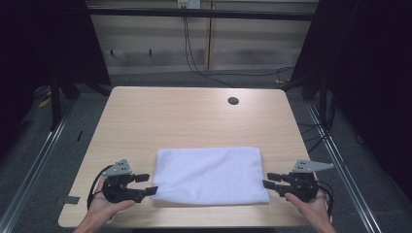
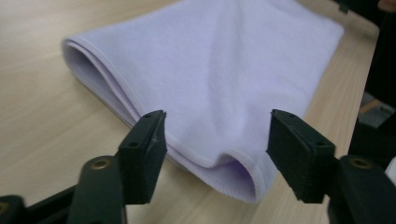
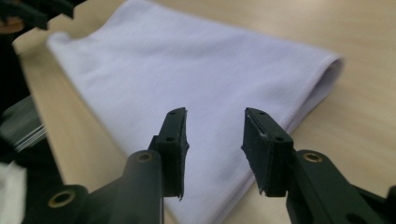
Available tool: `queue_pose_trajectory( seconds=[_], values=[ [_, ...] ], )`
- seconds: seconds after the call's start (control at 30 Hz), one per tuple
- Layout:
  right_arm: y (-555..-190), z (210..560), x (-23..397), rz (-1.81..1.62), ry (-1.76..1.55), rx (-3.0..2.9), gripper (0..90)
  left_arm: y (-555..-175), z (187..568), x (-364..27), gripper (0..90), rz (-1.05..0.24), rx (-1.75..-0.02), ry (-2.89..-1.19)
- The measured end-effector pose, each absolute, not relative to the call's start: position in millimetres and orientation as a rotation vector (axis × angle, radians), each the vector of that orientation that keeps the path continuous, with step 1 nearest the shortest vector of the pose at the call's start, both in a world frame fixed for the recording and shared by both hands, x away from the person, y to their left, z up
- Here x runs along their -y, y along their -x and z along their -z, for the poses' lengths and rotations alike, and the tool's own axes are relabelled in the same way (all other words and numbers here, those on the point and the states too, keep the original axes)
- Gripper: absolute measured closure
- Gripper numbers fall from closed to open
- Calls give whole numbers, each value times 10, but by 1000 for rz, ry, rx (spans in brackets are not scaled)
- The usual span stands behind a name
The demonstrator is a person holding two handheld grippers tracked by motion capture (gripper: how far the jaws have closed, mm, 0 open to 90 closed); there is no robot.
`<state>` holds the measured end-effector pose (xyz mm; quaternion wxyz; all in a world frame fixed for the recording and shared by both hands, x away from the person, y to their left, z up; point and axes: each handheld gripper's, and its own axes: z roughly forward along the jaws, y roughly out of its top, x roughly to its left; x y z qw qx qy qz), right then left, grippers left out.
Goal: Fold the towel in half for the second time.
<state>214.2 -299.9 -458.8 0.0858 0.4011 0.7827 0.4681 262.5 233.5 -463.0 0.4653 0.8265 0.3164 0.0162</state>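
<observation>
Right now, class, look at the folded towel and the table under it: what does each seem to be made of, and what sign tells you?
Towel: soft white fabric, likely microfibre or fleece; matte, slightly fuzzy nap, stitched hem, limp layered fold. Table: looks like pale wood-grain laminate; smooth, faintly glossy, fine straight grain lines; it may be veneer instead.

In the high view my forearms are cut off by the bottom edge, and my left hand [image 1: 104, 206] and right hand [image 1: 311, 206] are partly covered by the tools they hold. In the left gripper view the far corner of the towel [image 2: 224, 79] goes out at the top edge, and its inner layers I cannot count. In the right gripper view the near towel corner is hidden behind my jaws, and the other gripper [image 3: 32, 11] is blurred and cut off.
</observation>
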Motion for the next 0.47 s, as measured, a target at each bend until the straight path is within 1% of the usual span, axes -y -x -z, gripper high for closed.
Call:
queue_pose_trajectory(
  seconds=[0.07, 0.1, 0.2, 0.27, 0.3, 0.37, 0.4, 0.47],
  values=[
    [-2146, 4550, 3036, -1400, -1219, -2242, 581, -2658, 4577, -2421, 295, -143, -834, -1997],
    [-2152, 4544, 3069, -1396, -1228, -2208, 560, -2680, 4575, -2477, 280, -147, -855, -1964],
    [-2178, 4570, 3185, -1360, -1283, -2134, 522, -2722, 4628, -2627, 238, -228, -960, -1906],
    [-2224, 4610, 3271, -1311, -1316, -2085, 489, -2748, 4694, -2702, 239, -295, -1044, -1874],
    [-2253, 4635, 3311, -1286, -1338, -2076, 480, -2752, 4717, -2718, 239, -309, -1068, -1865],
    [-2276, 4688, 3354, -1294, -1392, -2039, 426, -2765, 4770, -2734, 238, -305, -1092, -1875],
    [-2282, 4718, 3355, -1286, -1401, -2043, 419, -2764, 4773, -2725, 233, -304, -1093, -1882],
    [-2272, 4756, 3307, -1211, -1400, -2063, 343, -2758, 4763, -2708, 181, -273, -1062, -1878]
  ],
)
